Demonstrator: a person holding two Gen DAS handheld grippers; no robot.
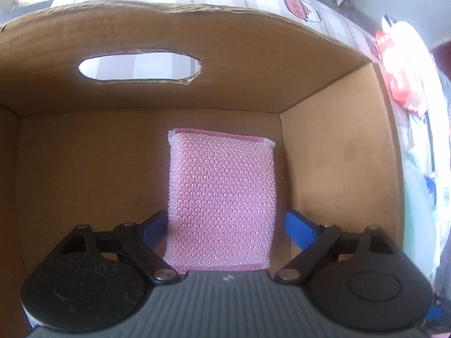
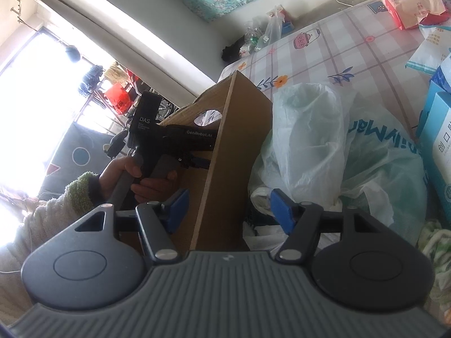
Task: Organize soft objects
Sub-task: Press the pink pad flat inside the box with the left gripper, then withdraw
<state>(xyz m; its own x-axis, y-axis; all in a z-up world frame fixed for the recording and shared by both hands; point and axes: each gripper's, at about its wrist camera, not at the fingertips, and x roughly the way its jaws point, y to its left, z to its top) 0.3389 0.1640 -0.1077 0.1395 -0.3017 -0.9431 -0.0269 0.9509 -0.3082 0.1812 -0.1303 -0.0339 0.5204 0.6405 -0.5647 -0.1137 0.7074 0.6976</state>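
So the table has a checked cloth with teapots and flowers, and it's crowded. Biggest thing on it is one cardboard box, open-topped, with an oval handle hole cut in its far wall. Right of the box sits a heap of pale plastic bags pressed up against its side wall, then blue-and-white cartons at the right edge, and one pack of wet wipes at the far right corner.

Inside the box there's exactly one thing: a pink mesh sponge, lying on the floor toward the right wall (nothing else in there that I can see).

Left gripper is down inside the box, blue pads spread to either side of the sponge's near end, the right pad clearly off it, so not gripping. Right gripper hangs outside, jaws wide and holding nothing, straddling the box's near corner edge.
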